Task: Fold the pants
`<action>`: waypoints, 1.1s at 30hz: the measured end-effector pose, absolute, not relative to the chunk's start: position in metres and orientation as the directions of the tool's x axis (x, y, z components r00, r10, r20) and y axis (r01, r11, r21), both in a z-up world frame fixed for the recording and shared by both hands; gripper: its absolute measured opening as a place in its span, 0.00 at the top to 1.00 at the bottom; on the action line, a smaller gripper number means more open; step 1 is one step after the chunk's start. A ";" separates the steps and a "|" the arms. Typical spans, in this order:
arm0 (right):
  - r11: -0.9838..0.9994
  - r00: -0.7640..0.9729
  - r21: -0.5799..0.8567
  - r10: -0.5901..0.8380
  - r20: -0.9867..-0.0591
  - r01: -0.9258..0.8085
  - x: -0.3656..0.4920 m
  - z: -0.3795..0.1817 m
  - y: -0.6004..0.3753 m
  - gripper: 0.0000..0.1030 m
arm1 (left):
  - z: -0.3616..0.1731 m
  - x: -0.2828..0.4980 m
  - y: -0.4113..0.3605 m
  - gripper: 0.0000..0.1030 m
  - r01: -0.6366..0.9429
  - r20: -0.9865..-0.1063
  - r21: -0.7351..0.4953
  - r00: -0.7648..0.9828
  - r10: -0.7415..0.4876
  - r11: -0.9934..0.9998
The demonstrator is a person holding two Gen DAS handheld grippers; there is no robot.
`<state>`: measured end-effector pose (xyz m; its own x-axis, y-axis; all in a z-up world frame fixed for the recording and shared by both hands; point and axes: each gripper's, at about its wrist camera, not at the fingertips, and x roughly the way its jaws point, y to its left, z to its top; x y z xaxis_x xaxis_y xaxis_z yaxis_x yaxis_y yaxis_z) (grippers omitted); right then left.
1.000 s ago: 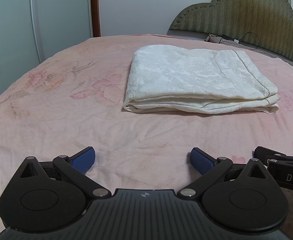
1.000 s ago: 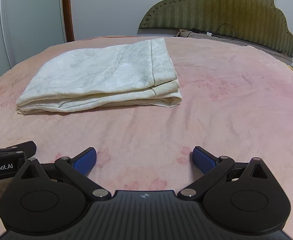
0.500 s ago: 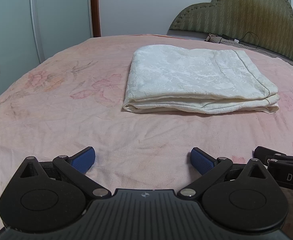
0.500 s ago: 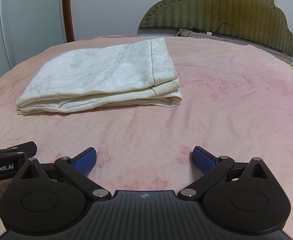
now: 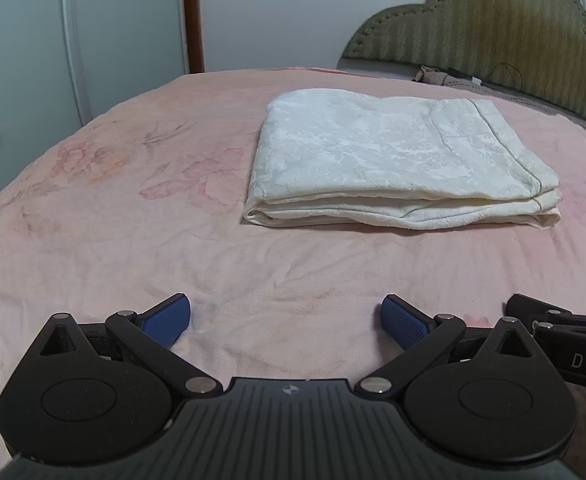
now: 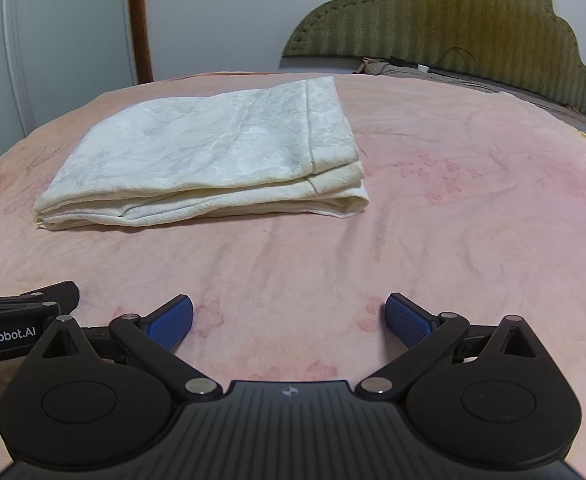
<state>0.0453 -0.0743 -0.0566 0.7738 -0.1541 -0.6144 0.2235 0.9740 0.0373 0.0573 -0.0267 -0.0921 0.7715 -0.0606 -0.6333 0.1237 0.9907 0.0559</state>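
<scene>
Pants [image 5: 393,168] lie folded on the pink bed [image 5: 133,220]; left tongs [image 5: 285,318] and right tongs [image 6: 289,318] gape wide, empty, nearer.

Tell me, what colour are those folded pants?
Cream white pants with a faint woven floral texture, clearest in the left wrist view.

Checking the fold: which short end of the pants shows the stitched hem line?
The end nearer the headboard: a seam crosses the pants there, by the right claw's side. The other end is plain.
</scene>
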 end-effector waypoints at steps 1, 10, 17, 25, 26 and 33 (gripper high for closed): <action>0.978 0.777 0.034 -0.144 -0.613 0.207 0.046 -0.056 -0.073 0.00 | -0.091 0.059 -0.026 0.00 0.149 -0.638 0.068 0.767 -0.072 0.987; 0.991 0.786 0.051 -0.067 -0.614 0.124 0.056 -0.057 -0.073 0.00 | -0.086 0.081 0.007 0.00 0.074 -0.601 -0.015 0.796 -0.068 0.997; 0.991 0.783 0.040 -0.074 -0.618 0.125 0.060 -0.057 -0.070 0.00 | -0.089 0.091 -0.014 0.00 0.010 -0.619 0.113 0.783 0.063 0.994; 0.991 0.784 0.044 -0.073 -0.617 0.126 0.060 -0.057 -0.071 0.00 | -0.090 0.090 -0.005 0.00 -0.005 -0.635 0.053 0.772 0.038 0.999; 0.991 0.785 0.047 -0.071 -0.616 0.127 0.059 -0.057 -0.072 0.00 | -0.090 0.090 -0.005 0.00 -0.005 -0.635 0.052 0.772 0.037 0.999; 0.986 0.785 0.057 -0.091 -0.612 0.158 0.059 -0.057 -0.075 0.00 | -0.091 0.091 -0.007 0.00 -0.006 -0.629 0.065 0.776 0.046 0.998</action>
<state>0.0591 -0.0748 -0.0573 0.7855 -0.0907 -0.6122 0.1580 0.9858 0.0566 0.0905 -0.0072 -0.0908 0.7764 0.0456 -0.6286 -0.0057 0.9978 0.0654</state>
